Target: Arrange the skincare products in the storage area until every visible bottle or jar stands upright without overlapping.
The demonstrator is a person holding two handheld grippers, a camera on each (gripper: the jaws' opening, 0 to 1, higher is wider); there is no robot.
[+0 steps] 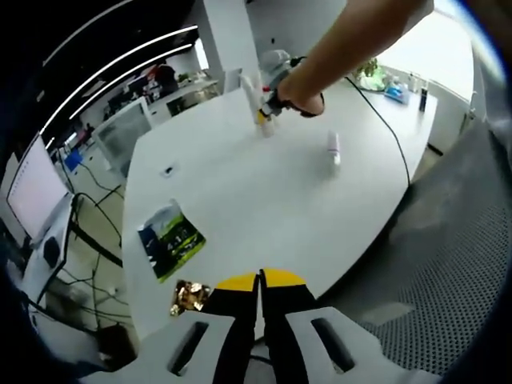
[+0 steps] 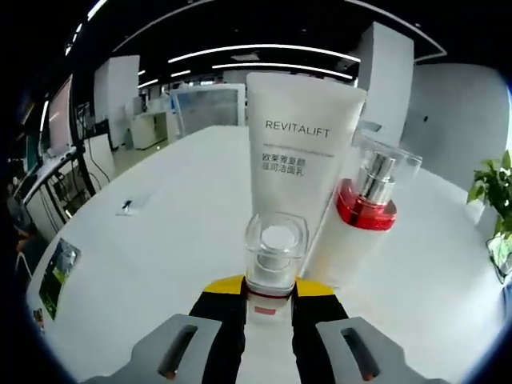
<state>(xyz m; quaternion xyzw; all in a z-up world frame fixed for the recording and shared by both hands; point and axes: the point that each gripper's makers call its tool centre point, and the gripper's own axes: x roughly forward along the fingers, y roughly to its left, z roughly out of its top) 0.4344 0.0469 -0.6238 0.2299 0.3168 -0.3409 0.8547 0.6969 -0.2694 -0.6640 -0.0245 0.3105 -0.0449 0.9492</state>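
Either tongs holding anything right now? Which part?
Right tongs grip a small white bottle by its body below the clear cap, held in front of the Revitalift tube. Left tongs are shut on nothing.

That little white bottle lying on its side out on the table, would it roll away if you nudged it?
Probably, if pushed across its length: the small bottle looks round and lies flat on the smooth white table. Pushed end-on it would more likely slide. It looks small and probably light, so a soft touch from the tongs should move it.
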